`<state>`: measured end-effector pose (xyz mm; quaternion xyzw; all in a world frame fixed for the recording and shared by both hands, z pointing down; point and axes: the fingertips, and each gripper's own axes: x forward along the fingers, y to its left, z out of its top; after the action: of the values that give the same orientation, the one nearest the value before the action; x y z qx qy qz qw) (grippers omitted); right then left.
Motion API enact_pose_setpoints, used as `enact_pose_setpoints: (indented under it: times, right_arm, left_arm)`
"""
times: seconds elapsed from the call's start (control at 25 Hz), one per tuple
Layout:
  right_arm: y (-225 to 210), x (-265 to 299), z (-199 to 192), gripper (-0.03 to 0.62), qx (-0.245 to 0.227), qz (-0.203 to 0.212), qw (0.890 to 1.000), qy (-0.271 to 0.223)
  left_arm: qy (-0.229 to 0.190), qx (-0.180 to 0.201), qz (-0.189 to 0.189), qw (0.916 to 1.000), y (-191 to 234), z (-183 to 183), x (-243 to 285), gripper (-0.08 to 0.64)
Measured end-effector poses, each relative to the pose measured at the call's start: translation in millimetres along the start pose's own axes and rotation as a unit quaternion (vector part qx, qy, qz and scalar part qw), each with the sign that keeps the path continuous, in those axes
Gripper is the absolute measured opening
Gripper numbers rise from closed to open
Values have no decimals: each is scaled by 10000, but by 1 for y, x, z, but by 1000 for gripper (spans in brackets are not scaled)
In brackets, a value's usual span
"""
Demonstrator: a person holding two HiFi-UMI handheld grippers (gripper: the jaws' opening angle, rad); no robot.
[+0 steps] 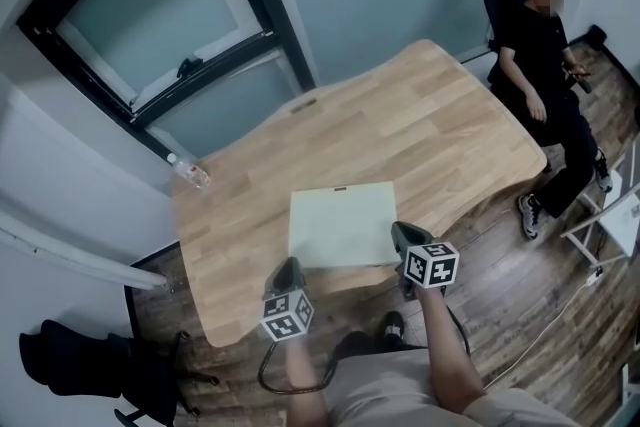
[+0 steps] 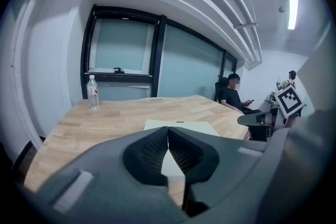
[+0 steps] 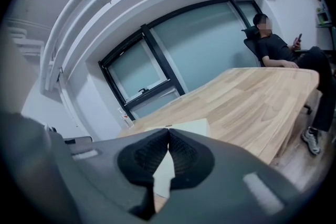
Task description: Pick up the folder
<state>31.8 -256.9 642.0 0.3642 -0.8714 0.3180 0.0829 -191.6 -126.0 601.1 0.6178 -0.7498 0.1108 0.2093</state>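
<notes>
Folder point(image 1: 342, 225): 1, pale greenish-white, flat, roughly square, lay on the tabletop point(image 1: 420, 125) nr its near edge, w/ a small dark mark at the far edge. Tabletop: 1, light wood planks w/ visible grain and a wavy, rounded outline. 2 grippers, each w/ a black-and-white marker cube. Left gripper point(image 1: 289, 267) was just beside the folder's near-left corner, right gripper point(image 1: 403, 233) at its near-right corner; contact couldn't be told. Both sets of jaws were pressed together, ribbed dark pads meeting, nothing btwn them. 1 clear plastic bottle point(image 1: 188, 172) w/ a red label stood upright at the far-left edge, well apart from the folder. 1 person point(image 1: 540, 55) in dark clothes sat past the tabletop's far-right end.
</notes>
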Motion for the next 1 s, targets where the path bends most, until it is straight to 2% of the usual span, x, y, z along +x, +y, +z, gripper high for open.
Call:
enact_pose_setpoints:
  times: [0.16, 0.4, 0.68, 0.88, 1.0]
  right_arm:
    - [-6, 3, -10, 2, 18, -114, 9999, 111]
    - [-5, 13, -19, 2, 62, -307, 9994, 115]
    - [-2, 32, 6, 2, 275, -709, 9966, -306]
    - [4, 43, 10, 2, 487, -1060, 9917, -547]
    - [14, 45, 4, 2, 487, -1105, 9903, -686]
  left_arm:
    - [71, -108, -25, 9999, 7, -5, 8, 8]
    - [260, -128, -264, 9992, 21, -10, 30, 8]
    - [323, 3, -761, 9966, 42, 16, 75, 8]
    - [525, 102, -1152, 9919, 61, 16, 102, 8]
    - [618, -152, -1221, 9905, 70, 0, 119, 8]
